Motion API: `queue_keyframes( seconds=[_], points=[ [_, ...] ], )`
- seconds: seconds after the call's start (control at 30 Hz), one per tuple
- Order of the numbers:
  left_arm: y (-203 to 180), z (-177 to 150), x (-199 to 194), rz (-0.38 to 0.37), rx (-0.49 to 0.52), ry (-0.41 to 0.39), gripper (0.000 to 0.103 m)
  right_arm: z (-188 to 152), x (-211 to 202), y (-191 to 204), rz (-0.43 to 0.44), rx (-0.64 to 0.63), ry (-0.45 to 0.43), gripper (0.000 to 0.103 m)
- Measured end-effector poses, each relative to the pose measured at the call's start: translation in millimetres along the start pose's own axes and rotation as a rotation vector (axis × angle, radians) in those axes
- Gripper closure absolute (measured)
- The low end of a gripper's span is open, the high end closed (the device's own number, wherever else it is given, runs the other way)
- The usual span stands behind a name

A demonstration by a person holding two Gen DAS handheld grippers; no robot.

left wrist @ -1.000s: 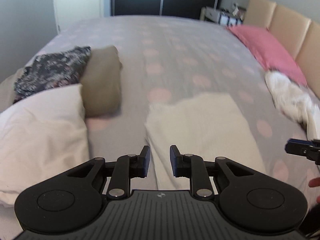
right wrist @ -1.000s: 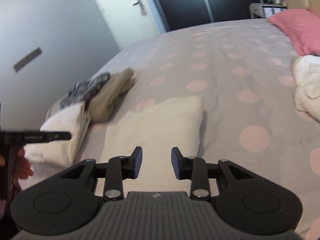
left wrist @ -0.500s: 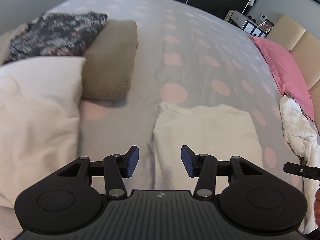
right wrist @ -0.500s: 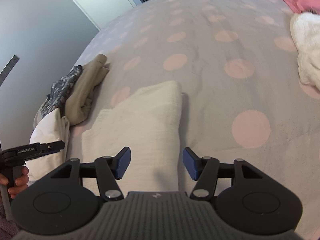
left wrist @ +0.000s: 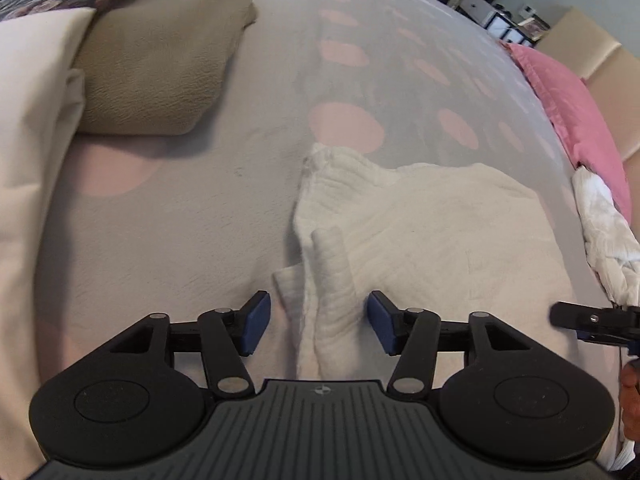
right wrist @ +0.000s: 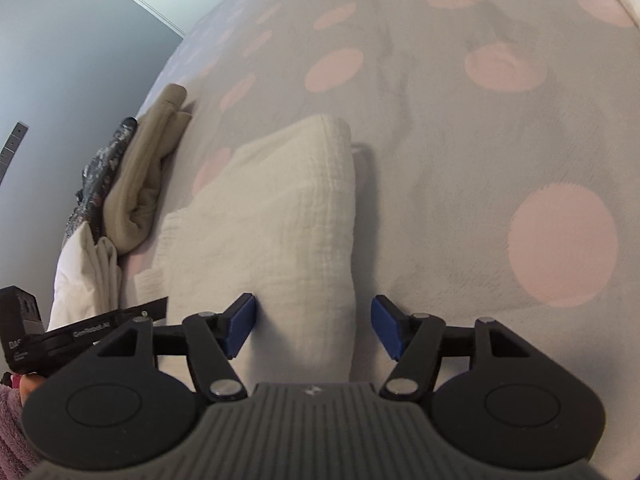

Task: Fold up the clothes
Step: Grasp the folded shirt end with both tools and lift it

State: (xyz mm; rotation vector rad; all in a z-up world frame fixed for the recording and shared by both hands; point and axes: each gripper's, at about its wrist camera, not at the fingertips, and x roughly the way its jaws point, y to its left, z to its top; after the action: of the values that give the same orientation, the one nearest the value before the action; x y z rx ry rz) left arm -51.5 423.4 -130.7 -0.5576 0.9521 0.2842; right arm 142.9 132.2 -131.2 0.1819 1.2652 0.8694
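Both my grippers have dropped toward the cream folded garment (left wrist: 420, 220), left gripper (left wrist: 316, 322) and right gripper (right wrist: 312, 326) spreading wide astride its lower-frame edges, so I should pinch both corners evenly.

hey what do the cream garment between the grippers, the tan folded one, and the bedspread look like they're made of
Cream garment: likely crinkled cotton gauze, matte; fine rippled lines across it.
Tan folded garment: looks like a soft knit or fleece, matte; pebbly surface, thick rounded folds.
Bedspread: seems a plush, brushed fabric, grey with pink dots; faint nap and soft smudged marks.
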Motion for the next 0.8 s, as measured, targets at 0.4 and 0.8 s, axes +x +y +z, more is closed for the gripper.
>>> queue_keyframes(
  seconds=[0.4,0.8],
  points=[
    [-24,6,13,-0.032,0.090,-0.012,0.064,6,23,6,0.026,-0.046,-0.014,0.046],
    [-54,4,-17,0.005,0.196,-0.097,0.092,2,-4,29,0.030,-0.117,-0.077,0.075]
  ],
)
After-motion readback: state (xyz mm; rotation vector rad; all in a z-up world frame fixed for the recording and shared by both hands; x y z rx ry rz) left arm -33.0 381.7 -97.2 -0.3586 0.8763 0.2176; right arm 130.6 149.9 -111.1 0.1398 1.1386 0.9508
